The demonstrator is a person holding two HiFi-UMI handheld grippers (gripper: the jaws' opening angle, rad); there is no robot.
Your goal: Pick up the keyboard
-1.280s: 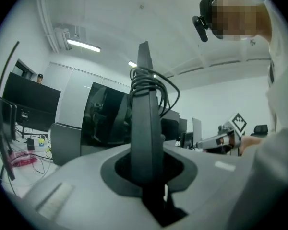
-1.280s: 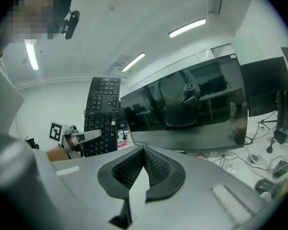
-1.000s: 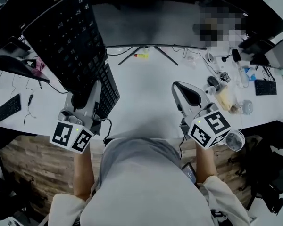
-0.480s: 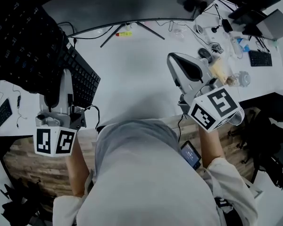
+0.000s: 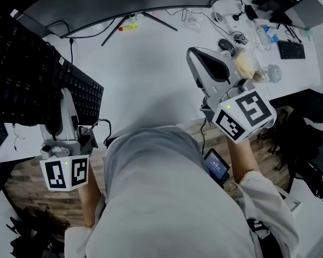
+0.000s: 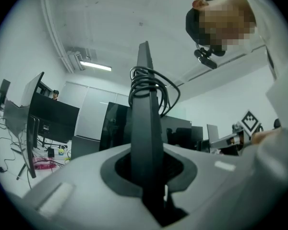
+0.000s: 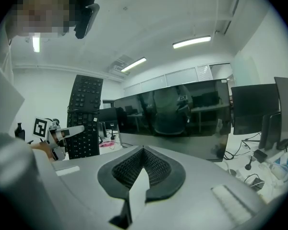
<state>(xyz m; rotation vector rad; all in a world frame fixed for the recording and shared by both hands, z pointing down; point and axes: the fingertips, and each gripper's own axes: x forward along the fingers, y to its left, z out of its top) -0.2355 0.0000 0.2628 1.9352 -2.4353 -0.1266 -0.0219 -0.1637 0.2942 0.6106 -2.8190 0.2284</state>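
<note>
Keyboard (image 5: 21,74) stands pinched edge-on in the left claw (image 5: 64,98), apparently lifted; right claw (image 5: 199,58) pressed together, empty.

Open-plan office, long white desk (image 5: 151,74), curved monitor (image 5: 107,1), more screens (image 7: 252,104), ceiling strip lights (image 7: 192,42)

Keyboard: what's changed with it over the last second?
The keyboard, clamped in the left gripper, swung further to the person's left in the head view, which itself shifted. Unchanged: the left gripper's hold, and the right gripper shut, empty, above the desk.
</note>
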